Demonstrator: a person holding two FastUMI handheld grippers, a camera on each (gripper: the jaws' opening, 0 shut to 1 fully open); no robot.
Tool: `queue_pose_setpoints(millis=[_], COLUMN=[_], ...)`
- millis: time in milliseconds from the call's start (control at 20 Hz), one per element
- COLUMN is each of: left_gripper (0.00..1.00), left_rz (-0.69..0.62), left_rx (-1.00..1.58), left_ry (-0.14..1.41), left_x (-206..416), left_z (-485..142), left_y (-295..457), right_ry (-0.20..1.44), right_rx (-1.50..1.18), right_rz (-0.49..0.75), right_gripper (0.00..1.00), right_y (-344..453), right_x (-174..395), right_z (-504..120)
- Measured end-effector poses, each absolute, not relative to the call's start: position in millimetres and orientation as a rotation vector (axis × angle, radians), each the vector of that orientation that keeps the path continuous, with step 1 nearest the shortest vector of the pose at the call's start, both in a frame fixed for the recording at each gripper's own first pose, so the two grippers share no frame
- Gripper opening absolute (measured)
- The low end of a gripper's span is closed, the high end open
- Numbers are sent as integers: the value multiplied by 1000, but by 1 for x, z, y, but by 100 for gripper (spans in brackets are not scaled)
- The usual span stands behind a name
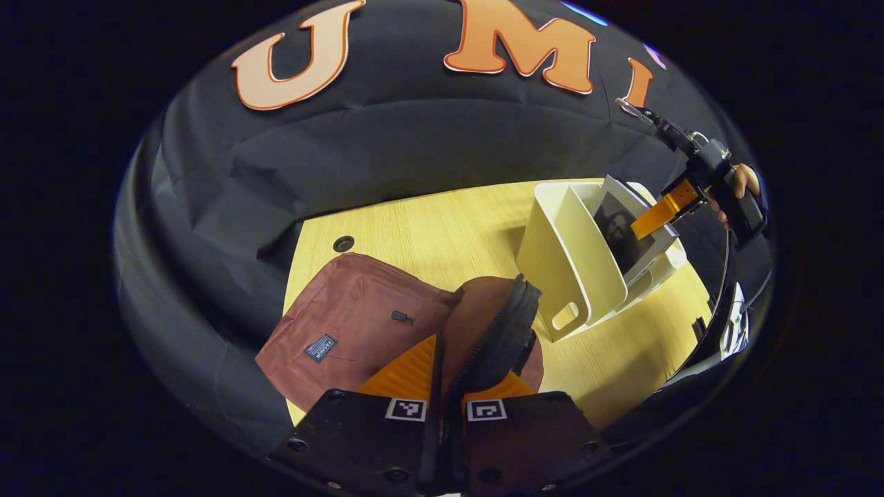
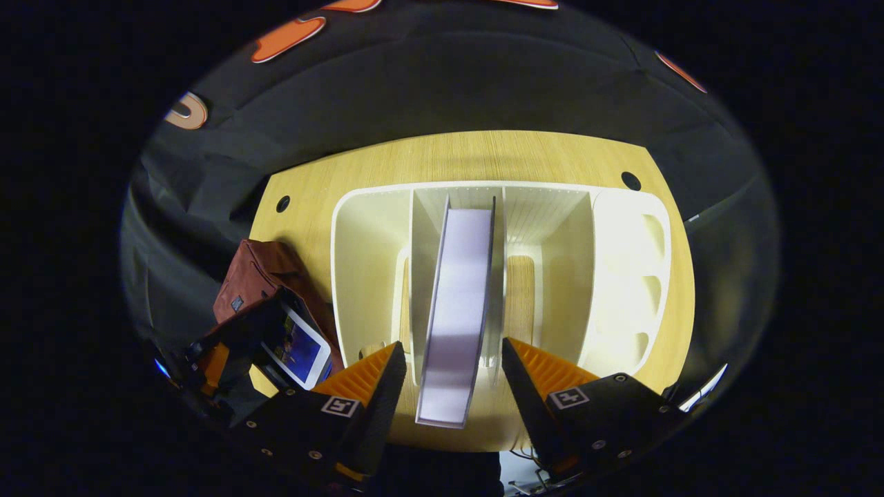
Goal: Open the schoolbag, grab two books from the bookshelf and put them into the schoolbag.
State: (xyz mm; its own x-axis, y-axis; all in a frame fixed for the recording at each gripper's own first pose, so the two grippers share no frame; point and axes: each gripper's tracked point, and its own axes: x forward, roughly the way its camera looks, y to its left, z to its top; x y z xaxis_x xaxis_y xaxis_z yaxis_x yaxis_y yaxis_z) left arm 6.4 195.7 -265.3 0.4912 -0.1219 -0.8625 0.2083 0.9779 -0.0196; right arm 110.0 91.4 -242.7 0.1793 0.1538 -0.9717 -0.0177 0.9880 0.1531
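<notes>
Schoolbag (image 1: pixel 345 324) open at lower centre, left gripper (image 1: pixel 445 393) clamped on its flap; right gripper (image 2: pixel 449 373) spread wide around a book (image 2: pixel 459 304) still in the bookshelf (image 2: pixel 621 276); neither book visibly packed.

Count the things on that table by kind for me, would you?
Schoolbag: 1
Bookshelf: 1
Book: 1
Total: 3 things on the table
</notes>
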Motion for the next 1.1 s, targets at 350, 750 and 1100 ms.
queue_pose_setpoints(millis=[350,750,1100], left_gripper=[7,7,7], left_rz=[-184,-195,-224], left_rx=[69,63,83], left_ry=[1039,1039,1040], left_x=[4,-3,-5], left_z=[-264,-264,-266], left_y=[198,203,203], right_ry=[1449,1410,1292], right_rx=[66,85,173], right_rz=[47,28,65], right_gripper=[45,37,37], right_y=[81,75,70], right_x=[112,108,96], right_z=[-262,-229,-156])
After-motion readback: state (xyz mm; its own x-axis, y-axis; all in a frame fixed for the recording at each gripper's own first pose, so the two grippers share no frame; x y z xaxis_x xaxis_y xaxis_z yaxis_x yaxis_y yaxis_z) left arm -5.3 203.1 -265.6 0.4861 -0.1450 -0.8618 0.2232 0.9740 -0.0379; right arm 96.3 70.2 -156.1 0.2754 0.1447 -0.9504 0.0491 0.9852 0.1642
